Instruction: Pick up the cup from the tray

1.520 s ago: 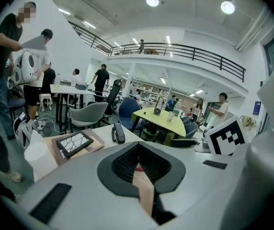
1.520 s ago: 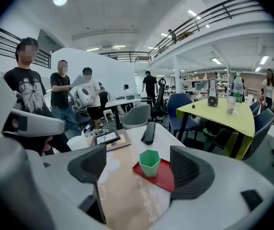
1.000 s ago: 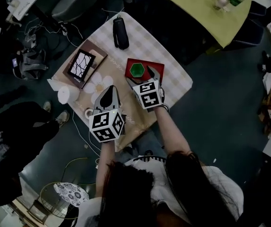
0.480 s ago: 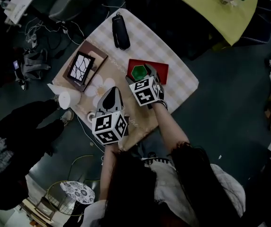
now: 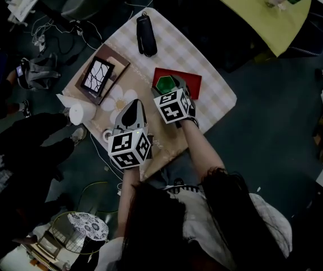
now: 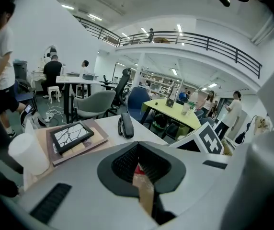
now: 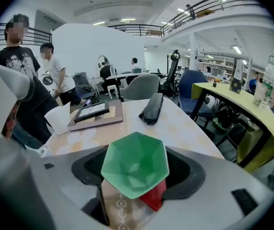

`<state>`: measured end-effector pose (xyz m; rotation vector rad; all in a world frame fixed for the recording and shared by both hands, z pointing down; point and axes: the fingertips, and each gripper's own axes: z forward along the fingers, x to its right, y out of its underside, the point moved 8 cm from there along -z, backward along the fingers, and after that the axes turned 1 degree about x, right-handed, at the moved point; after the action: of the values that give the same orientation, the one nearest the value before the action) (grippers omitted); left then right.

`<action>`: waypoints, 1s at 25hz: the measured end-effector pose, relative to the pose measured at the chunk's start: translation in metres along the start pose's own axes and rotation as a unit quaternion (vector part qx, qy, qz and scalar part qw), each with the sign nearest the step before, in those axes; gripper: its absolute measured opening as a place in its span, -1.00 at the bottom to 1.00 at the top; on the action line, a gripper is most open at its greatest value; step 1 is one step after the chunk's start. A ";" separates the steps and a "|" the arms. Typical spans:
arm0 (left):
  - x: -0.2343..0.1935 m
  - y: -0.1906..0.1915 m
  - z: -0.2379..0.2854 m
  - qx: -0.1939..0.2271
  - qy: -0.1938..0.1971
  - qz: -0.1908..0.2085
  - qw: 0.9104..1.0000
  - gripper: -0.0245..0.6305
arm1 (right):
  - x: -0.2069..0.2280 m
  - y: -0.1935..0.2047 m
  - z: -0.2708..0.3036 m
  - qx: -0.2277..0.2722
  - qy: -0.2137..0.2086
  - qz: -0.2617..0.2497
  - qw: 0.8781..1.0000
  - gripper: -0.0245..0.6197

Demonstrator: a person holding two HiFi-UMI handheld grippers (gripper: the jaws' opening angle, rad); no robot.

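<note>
A green faceted cup (image 5: 164,84) stands on a red tray (image 5: 191,83) on the checked tablecloth. My right gripper (image 5: 171,85) reaches over the tray with a jaw on either side of the cup. In the right gripper view the cup (image 7: 134,164) fills the gap between the jaws, which are closing; the pads are not clearly pressing on it. A corner of the tray (image 7: 155,198) shows beneath it. My left gripper (image 5: 131,107) hovers over the flowered cloth to the left of the tray, its jaws together and holding nothing.
A black case (image 5: 145,34) lies at the far end of the table. A framed picture on a brown book (image 5: 97,75) lies at the left, with a white paper cup (image 5: 81,113) near the left edge. A yellow table (image 5: 252,10) stands beyond; a person (image 5: 26,145) stands at the left.
My right gripper has moved forward over the tray and its jaws now sit around the green cup. The left gripper has stayed about where it was.
</note>
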<state>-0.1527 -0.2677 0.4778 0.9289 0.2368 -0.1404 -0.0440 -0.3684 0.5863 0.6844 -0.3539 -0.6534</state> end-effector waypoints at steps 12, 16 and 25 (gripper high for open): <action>0.015 0.001 -0.018 0.016 0.022 0.014 1.000 -0.91 | 0.003 0.008 -0.054 0.016 0.027 0.002 1.000 0.10; 0.023 0.004 -0.027 0.022 0.038 0.018 0.999 -0.91 | 0.005 0.026 -0.076 0.014 0.047 0.011 0.999 0.10; 0.040 0.020 -0.047 0.021 0.069 0.032 0.997 -0.91 | 0.001 0.082 -0.115 -0.002 0.080 0.029 0.996 0.10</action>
<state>-0.1166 -0.2185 0.4556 0.9883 0.3325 -0.0225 0.0499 -0.2667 0.5582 0.7146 -0.2243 -0.5399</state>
